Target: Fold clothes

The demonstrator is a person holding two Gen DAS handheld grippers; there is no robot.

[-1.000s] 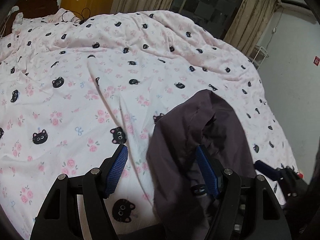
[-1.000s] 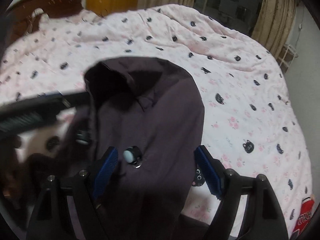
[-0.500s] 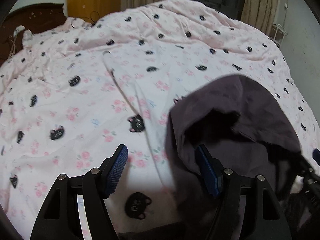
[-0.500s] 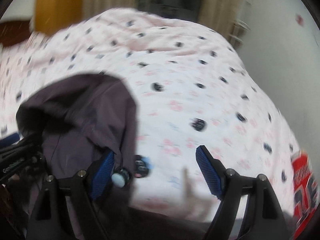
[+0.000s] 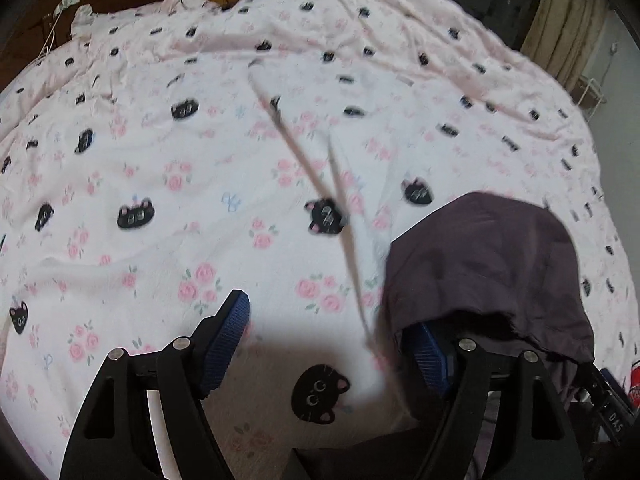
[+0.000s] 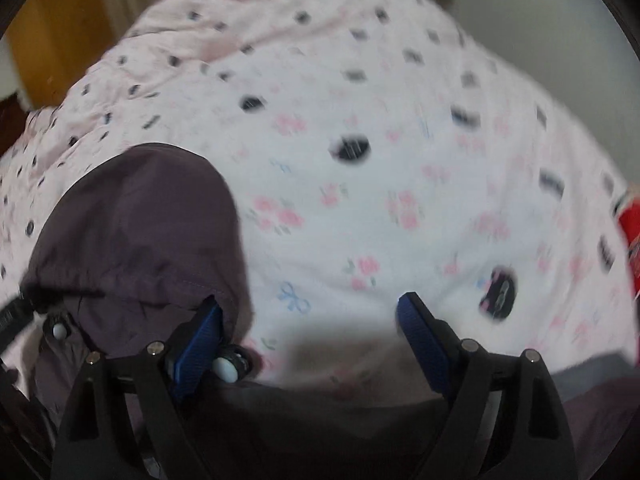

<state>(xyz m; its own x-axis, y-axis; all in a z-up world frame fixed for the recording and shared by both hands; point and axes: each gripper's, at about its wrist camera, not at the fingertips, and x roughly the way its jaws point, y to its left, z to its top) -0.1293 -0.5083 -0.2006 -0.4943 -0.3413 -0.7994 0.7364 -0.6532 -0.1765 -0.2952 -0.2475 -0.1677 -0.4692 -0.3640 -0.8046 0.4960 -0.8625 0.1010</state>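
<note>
Pink bed (image 5: 200, 208) under everything. Dark garment (image 5: 488, 264) bunched at near edge, hood humped between both tools, rest trailing below view. Left gripper (image 5: 332, 340) spread wide, hood draped over right finger, nothing pinched. Right gripper (image 6: 308, 332) likewise agape, cloth against left finger. Probably spreading stage: next, pinch hem corners, pull flat.

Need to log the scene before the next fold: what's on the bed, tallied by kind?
Dark purple garment: 1
Pink cat-print bedspread: 1
Red item at the bed's right edge, too blurred to identify: 1
Total: 3
</note>
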